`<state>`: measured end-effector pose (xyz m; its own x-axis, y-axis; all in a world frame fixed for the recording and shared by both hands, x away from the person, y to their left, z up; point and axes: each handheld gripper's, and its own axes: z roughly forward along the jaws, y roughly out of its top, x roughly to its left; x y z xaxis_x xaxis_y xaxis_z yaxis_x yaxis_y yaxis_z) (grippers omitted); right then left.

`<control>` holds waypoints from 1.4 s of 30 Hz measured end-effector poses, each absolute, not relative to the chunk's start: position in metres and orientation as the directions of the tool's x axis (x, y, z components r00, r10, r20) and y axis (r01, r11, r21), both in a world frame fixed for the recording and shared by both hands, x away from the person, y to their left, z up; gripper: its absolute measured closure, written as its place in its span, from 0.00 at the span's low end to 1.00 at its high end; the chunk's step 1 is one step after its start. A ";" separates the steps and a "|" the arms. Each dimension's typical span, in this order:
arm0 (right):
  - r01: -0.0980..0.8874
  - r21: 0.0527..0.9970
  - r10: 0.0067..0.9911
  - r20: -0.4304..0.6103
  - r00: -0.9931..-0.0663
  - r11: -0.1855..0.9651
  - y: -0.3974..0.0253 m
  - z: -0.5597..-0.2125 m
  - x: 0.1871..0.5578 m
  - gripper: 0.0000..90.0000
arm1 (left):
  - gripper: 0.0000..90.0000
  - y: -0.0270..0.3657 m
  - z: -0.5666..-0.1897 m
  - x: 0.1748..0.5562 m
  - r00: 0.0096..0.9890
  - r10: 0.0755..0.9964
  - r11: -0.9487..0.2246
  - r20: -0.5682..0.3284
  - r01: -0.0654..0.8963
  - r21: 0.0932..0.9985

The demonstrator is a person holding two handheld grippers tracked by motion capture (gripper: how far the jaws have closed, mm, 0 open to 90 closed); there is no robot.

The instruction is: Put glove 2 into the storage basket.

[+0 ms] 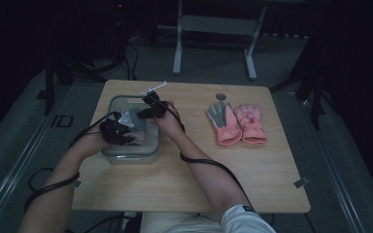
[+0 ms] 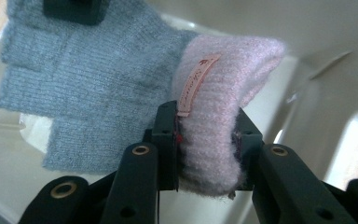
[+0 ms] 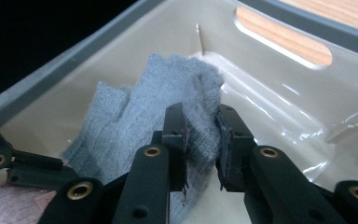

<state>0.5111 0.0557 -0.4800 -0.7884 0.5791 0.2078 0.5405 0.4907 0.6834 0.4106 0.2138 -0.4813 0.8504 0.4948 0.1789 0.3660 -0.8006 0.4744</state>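
Both tools are working inside the grey bin (image 1: 126, 151) at the left of the desk (image 1: 184, 184), and the step in hand looks to be lifting a knitted glove out of it. The left hand-held gripper (image 2: 205, 149) is pinching the pink ribbed cuff (image 2: 223, 93) of the glove between its jaws, low in the centre of the left gripper view, with the cuff bulging above and below the pads. The right hand-held gripper (image 3: 203, 144) is pinching a fold of the grey knitted glove (image 3: 158, 102) near its finger end, in the lower centre of the right gripper view. To do this well, both grips are probably best raised together and kept level, so the soft knit is hanging between them rather than stretching; the wool is likely slipping easily, so the bite on the cuff wants to stay deep. Clearing the bin wall before moving sideways should be keeping the fingers from snagging on the rim. The glove is lying against the pale glossy floor of the bin, grey through the hand and short fingers, which are spreading toward the upper left of the left gripper view, and turning to soft pink at the cuff, where a small pink label (image 2: 193, 84) is hanging down beside the left jaw. In the high view a pair of pink gloves (image 1: 238, 125) is lying flat at the right of the desk, well apart from the bin, one showing a grey palm.
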 end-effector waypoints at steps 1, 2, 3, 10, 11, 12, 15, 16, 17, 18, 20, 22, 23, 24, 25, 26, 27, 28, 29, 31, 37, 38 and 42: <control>0.543 0.679 0.584 0.204 -0.786 0.494 0.057 -0.481 0.512 0.84 | 0.77 0.213 -0.482 0.412 0.852 0.492 -0.806 0.181 0.367 0.464; 0.545 0.674 0.589 0.198 -0.783 0.499 0.058 -0.482 0.512 0.84 | 0.77 0.212 -0.483 0.414 0.856 0.482 -0.816 0.185 0.362 0.450; 0.546 0.666 0.592 0.191 -0.783 0.507 0.059 -0.483 0.513 0.84 | 0.77 0.210 -0.485 0.415 0.859 0.481 -0.818 0.176 0.367 0.442; 0.563 0.607 0.606 0.162 -0.779 0.561 0.067 -0.486 0.514 0.83 | 0.77 0.205 -0.493 0.421 0.877 0.446 -0.851 0.181 0.352 0.390; 0.567 0.596 0.606 0.162 -0.779 0.569 0.068 -0.486 0.515 0.81 | 0.76 0.204 -0.494 0.421 0.881 0.434 -0.859 0.189 0.342 0.381; 0.575 0.583 0.611 0.164 -0.775 0.573 0.070 -0.485 0.515 0.79 | 0.76 0.203 -0.495 0.421 0.880 0.433 -0.863 0.198 0.340 0.375; 0.579 0.580 0.614 0.164 -0.772 0.573 0.069 -0.484 0.514 0.71 | 0.73 0.202 -0.497 0.423 0.875 0.443 -0.861 0.195 0.355 0.363; 0.581 0.581 0.615 0.168 -0.771 0.570 0.069 -0.484 0.514 0.70 | 0.71 0.203 -0.497 0.423 0.868 0.454 -0.856 0.198 0.364 0.367; 0.583 0.582 0.612 0.176 -0.771 0.566 0.068 -0.483 0.514 0.69 | 0.69 0.203 -0.496 0.424 0.867 0.461 -0.851 0.190 0.371 0.371; 0.585 0.585 0.611 0.183 -0.770 0.562 0.067 -0.482 0.514 0.68 | 0.66 0.203 -0.495 0.424 0.864 0.466 -0.848 0.190 0.375 0.376; 0.578 0.594 0.609 0.178 -0.773 0.560 0.064 -0.481 0.513 0.68 | 0.61 0.204 -0.493 0.422 0.861 0.475 -0.838 0.181 0.380 0.392; 0.583 0.603 0.606 0.197 -0.771 0.545 0.058 -0.478 0.511 0.67 | 0.55 0.206 -0.492 0.421 0.856 0.490 -0.827 0.164 0.397 0.398; 0.584 0.609 0.605 0.205 -0.770 0.537 0.055 -0.476 0.509 0.67 | 0.49 0.208 -0.492 0.420 0.851 0.496 -0.827 0.171 0.403 0.391; 0.582 0.616 0.601 0.211 -0.771 0.531 0.051 -0.475 0.508 0.67 | 0.45 0.209 -0.491 0.418 0.845 0.506 -0.822 0.174 0.411 0.395; 0.582 0.623 0.597 0.220 -0.771 0.522 0.047 -0.473 0.506 0.67 | 0.40 0.211 -0.489 0.417 0.836 0.521 -0.809 0.172 0.420 0.412; 0.576 0.631 0.593 0.220 -0.775 0.520 0.044 -0.470 0.505 0.67 | 0.35 0.213 -0.486 0.415 0.825 0.537 -0.795 0.175 0.426 0.433; 0.570 0.639 0.591 0.216 -0.778 0.517 0.040 -0.467 0.503 0.67 | 0.29 0.214 -0.482 0.413 0.821 0.549 -0.776 0.156 0.432 0.459; 0.563 0.649 0.587 0.215 -0.780 0.511 0.036 -0.464 0.501 0.67 | 0.23 0.215 -0.479 0.411 0.820 0.556 -0.761 0.134 0.438 0.479; 0.561 0.656 0.583 0.221 -0.782 0.505 0.032 -0.460 0.500 0.67 | 0.19 0.215 -0.476 0.409 0.814 0.571 -0.741 0.111 0.452 0.496; 0.549 0.670 0.570 0.223 -0.791 0.500 0.026 -0.453 0.495 0.67 | 0.15 0.214 -0.473 0.405 0.805 0.582 -0.731 0.110 0.460 0.504; 0.517 0.688 0.550 0.201 -0.811 0.510 0.010 -0.438 0.481 0.67 | 0.04 0.214 -0.464 0.404 0.762 0.646 -0.663 0.044 0.531 0.528; 0.512 0.692 0.549 0.196 -0.812 0.509 0.006 -0.436 0.479 0.67 | 0.03 0.213 -0.462 0.403 0.759 0.650 -0.655 0.037 0.535 0.533; 0.491 0.704 0.544 0.175 -0.821 0.514 -0.011 -0.433 0.471 0.62 | 0.03 0.201 -0.458 0.399 0.768 0.640 -0.651 0.032 0.519 0.554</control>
